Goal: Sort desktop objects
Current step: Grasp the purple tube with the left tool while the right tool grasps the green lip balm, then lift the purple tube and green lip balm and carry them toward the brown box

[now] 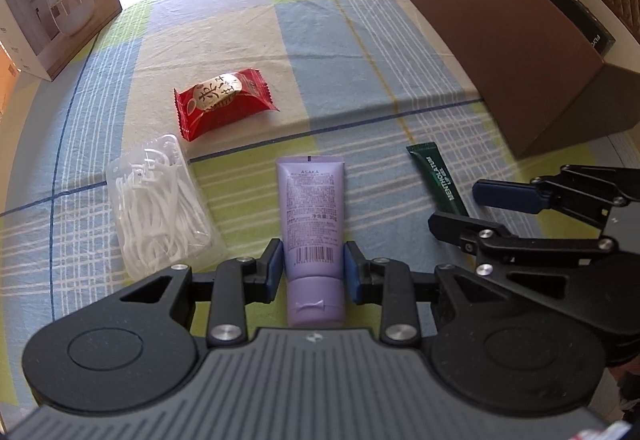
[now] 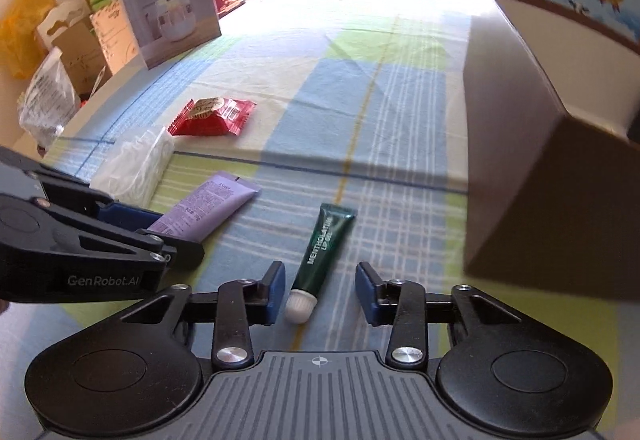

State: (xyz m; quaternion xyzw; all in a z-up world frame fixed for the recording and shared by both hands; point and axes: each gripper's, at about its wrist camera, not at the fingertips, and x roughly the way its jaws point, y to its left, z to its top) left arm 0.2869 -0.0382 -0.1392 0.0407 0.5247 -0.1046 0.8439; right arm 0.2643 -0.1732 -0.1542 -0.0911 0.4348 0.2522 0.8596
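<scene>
Lilac plastic squeeze tube with a barcode label (image 1: 313, 214) lies flat on the checked cloth of the worktop (image 1: 360, 40), cap end toward the left gripper (image 1: 314, 267). Jaws of that gripper sit against both sides of the tube just above the cap, closed onto it; tube not lifted. Dark green lip-gel tube with a white cap (image 2: 322, 254) lies just right of it, cap between the parted jaws of the right gripper (image 2: 320, 290); clear gaps on both sides, nothing held

Left of the lilac tube: clear plastic box of white floss picks (image 1: 160, 200); beyond, red foil snack packet (image 1: 224, 102). Brown cardboard box, open top (image 1: 520, 52), stands at right

Step judged: 2 grasps in hand, none sorted. Next: right jaws close, then both tubes lift, probably toward the brown box
</scene>
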